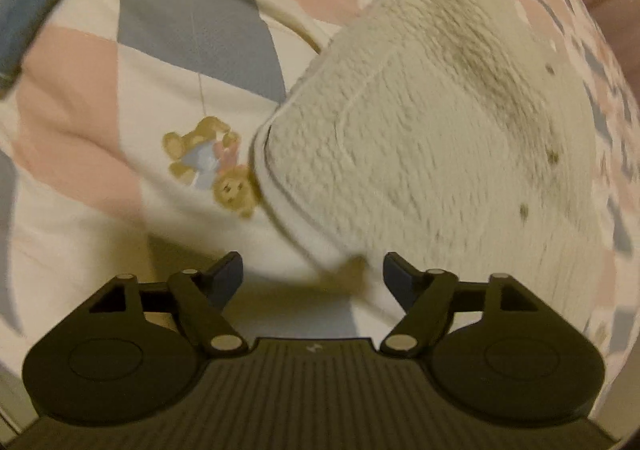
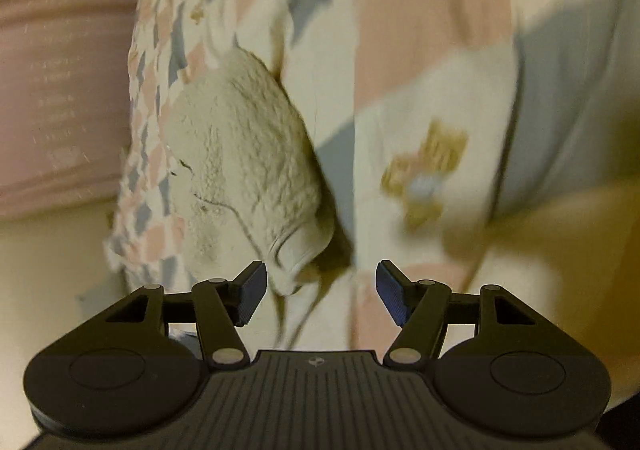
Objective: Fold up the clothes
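Grippers over a fleece-lined garment [image 1: 440, 137]

Left gripper [image 1: 313, 282] and right gripper [image 2: 321, 292] gape empty; its turned-back hem [image 1: 280, 209] lies near both.

My left gripper [image 1: 313, 282] is matt black plastic with a ribbed body and small dull metal pins at the joints; same on my right gripper [image 2: 321, 292], whose pads [image 2: 391, 296] look like finely ridged blue rubber. The garment [image 1: 132, 121] is soft, smooth cloth, matt, with a printed bear [image 1: 212, 165]. Its lining [image 1: 440, 137] is shaggy cream fleece, rough and nubbly. Behind it there's a pink ribbed fabric [image 2: 60, 89].
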A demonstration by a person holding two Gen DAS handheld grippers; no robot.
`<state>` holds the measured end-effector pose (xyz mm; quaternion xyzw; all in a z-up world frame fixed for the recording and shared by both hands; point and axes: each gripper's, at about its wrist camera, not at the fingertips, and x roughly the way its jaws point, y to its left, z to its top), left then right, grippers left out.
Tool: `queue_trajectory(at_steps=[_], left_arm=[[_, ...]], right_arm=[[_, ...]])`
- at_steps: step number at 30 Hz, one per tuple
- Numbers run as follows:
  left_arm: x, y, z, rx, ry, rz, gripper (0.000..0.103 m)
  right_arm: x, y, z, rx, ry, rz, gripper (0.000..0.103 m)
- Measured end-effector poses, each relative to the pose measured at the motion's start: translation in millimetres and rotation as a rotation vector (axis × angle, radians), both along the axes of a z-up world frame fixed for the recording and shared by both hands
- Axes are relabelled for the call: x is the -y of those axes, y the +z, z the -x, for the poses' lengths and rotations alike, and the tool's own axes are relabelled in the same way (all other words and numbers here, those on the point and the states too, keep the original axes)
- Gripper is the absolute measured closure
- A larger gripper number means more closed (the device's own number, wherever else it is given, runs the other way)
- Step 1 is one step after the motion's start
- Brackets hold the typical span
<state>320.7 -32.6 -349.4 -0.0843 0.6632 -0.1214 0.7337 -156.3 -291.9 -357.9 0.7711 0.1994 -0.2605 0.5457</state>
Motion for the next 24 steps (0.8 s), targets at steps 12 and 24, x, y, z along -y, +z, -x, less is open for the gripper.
queue_trajectory(at_steps=[12, 24], left_arm=[[11.2, -37.8, -44.9, -0.083, 0.026, 0.111, 0.085], [12.6, -42.1, -53.9, -0.079, -0.016, 0.104, 0.091]], right_arm=[[-26.7, -90.9, -78.6, 0.13, -0.47, -0.104, 0.03], [9.3, -89.7, -119.8, 0.162, -0.594, -0.083, 0.081]])
